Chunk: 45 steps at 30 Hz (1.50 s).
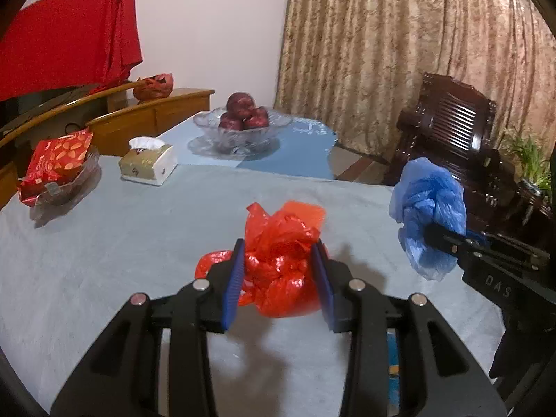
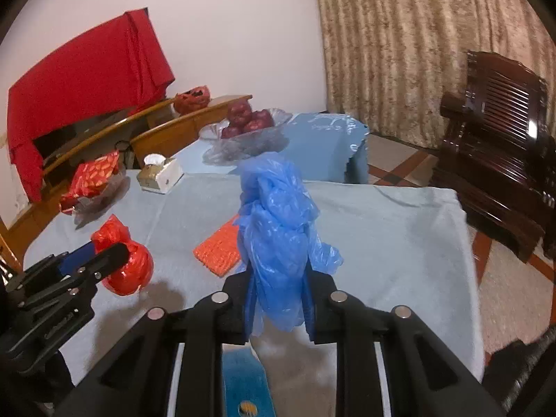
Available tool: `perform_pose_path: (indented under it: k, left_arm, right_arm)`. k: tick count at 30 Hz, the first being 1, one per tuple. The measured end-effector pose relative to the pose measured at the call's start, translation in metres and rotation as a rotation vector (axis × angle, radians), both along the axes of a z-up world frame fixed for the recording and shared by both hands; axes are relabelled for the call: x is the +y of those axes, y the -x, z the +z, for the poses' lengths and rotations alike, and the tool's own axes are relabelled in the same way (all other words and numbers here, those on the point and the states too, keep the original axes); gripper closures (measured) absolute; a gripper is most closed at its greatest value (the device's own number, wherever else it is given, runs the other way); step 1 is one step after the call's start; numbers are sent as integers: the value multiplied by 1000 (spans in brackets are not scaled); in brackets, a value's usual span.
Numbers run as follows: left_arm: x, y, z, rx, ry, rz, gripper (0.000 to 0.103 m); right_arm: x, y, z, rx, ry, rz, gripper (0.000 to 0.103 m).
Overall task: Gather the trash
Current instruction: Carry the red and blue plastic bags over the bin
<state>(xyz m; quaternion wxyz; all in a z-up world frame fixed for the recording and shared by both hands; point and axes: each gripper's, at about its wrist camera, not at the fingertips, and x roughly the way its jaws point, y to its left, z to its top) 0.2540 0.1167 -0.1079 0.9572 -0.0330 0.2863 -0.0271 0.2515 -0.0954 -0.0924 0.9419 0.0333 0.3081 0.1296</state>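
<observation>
Nearest in the left wrist view, the left claw is clenched on a crumpled red plastic bag, its blue-padded fingers pressed against either side of the bundle above the pale grey cloth of the desk. In the right wrist view the right claw grips a bunched blue plastic bag between its fingers, the bag standing up above them and clear of the desk. The two claws are side by side, the blue bag to the right of the red one.

On the desk just beyond the blue bag lies a flat orange ribbed mat. Farther left sits a clear glass dish holding red patterned packets, and beside it a white-and-beige tissue box with a tissue poking out. Farther still, on a light blue cloth, stands a cut-glass bowl of dark red apples.

At the far left a wooden cabinet carries a red mesh bag, with a red cloth draped above. A beige patterned curtain hangs at the back, and a dark carved wooden chair stands at the right.
</observation>
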Motion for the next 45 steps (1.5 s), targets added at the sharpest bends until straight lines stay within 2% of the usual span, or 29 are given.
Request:
perform_pose_path:
  k: [19, 37, 45]
  left_arm:
    - [-95, 76, 35, -70, 29, -131, 66]
    - [-189, 121, 33, -61, 48, -304, 66]
    - [-238, 134, 22, -37, 45, -422, 66]
  right_arm:
    - [-105, 123, 43, -65, -6, -195, 81]
    - [-187, 206, 45, -80, 51, -360, 81]
    - [-235, 236, 29, -33, 67, -471, 81]
